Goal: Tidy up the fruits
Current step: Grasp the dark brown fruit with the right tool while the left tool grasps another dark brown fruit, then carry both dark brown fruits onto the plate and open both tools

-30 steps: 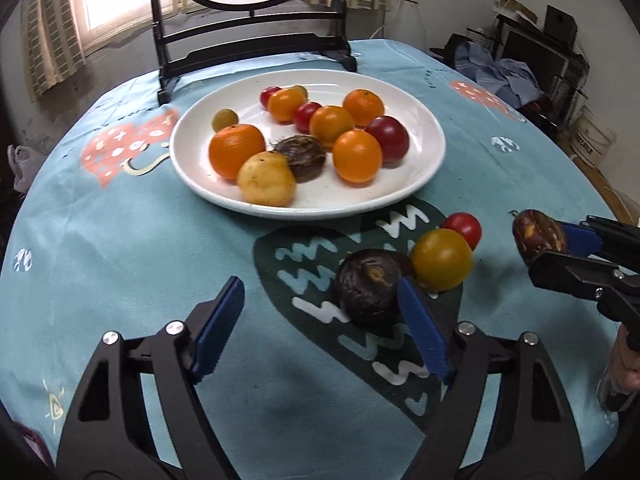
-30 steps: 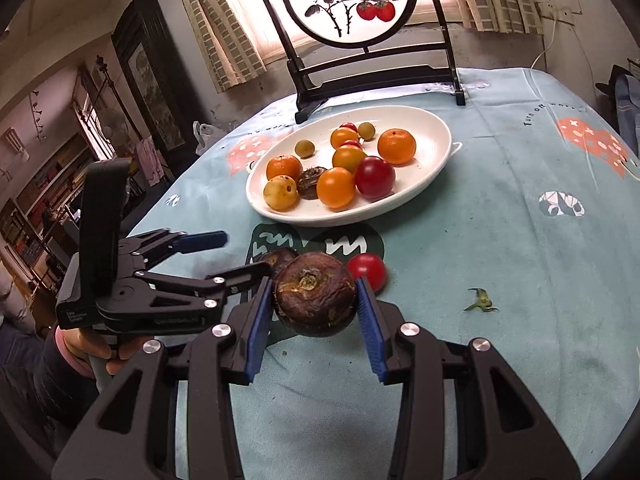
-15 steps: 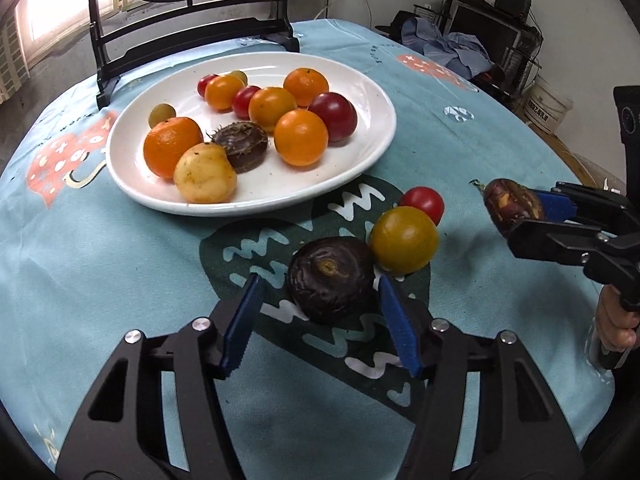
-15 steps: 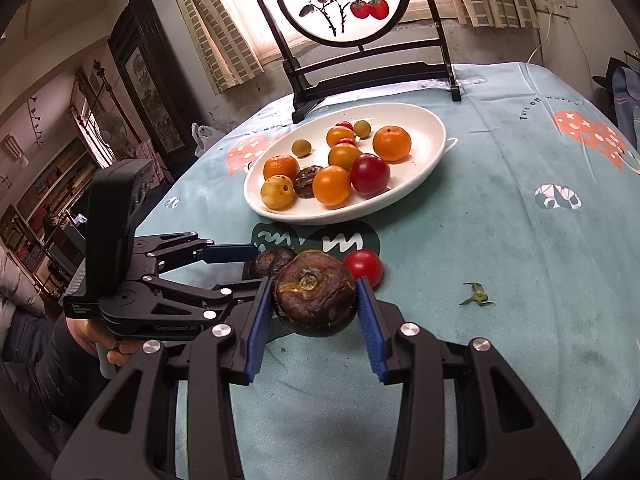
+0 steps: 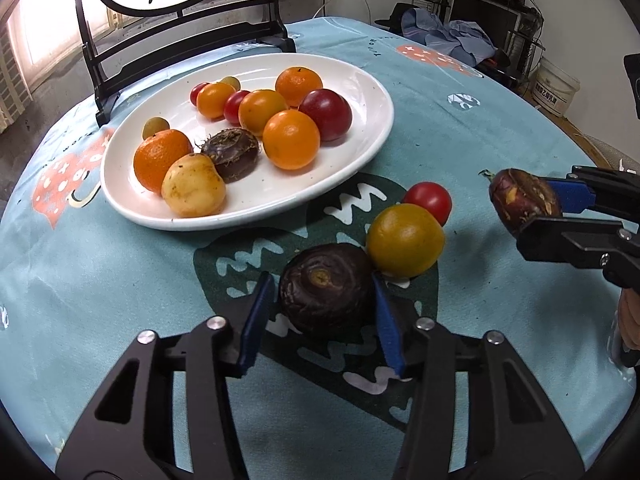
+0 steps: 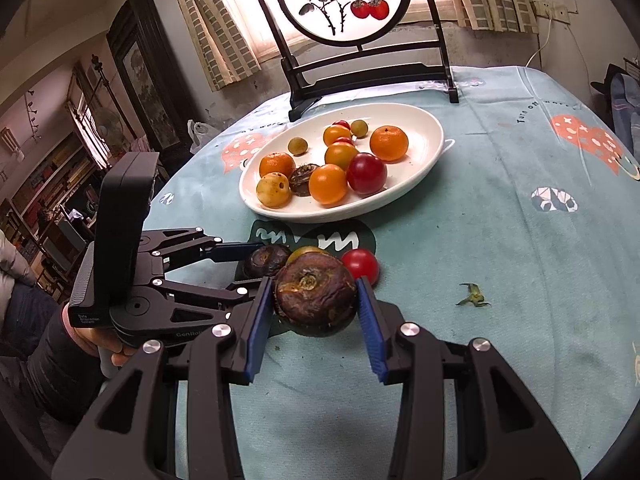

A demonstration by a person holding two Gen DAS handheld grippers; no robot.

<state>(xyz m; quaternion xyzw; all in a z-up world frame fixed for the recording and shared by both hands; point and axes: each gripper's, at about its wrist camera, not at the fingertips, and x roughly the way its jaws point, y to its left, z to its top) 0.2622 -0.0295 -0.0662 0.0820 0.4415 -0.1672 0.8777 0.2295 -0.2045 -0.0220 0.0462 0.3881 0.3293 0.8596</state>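
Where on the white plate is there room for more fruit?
The white oval plate is bare along its right rim beside the dark red plum, and along the front edge. Its middle and left are crowded with oranges.

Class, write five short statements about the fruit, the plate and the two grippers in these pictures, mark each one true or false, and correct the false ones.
1. The right gripper holds a dark wrinkled fruit off the table. True.
2. The left gripper is empty and far from any fruit. False: its fingers flank a dark purple fruit resting on the tablecloth.
3. A red tomato lies on the cloth outside the white plate. True.
4. The plate holds only oranges. False: it also holds a yellow fruit, a dark red one and a brown one.
5. The yellow-orange fruit beside the tomato is on the plate. False: it sits on the cloth.
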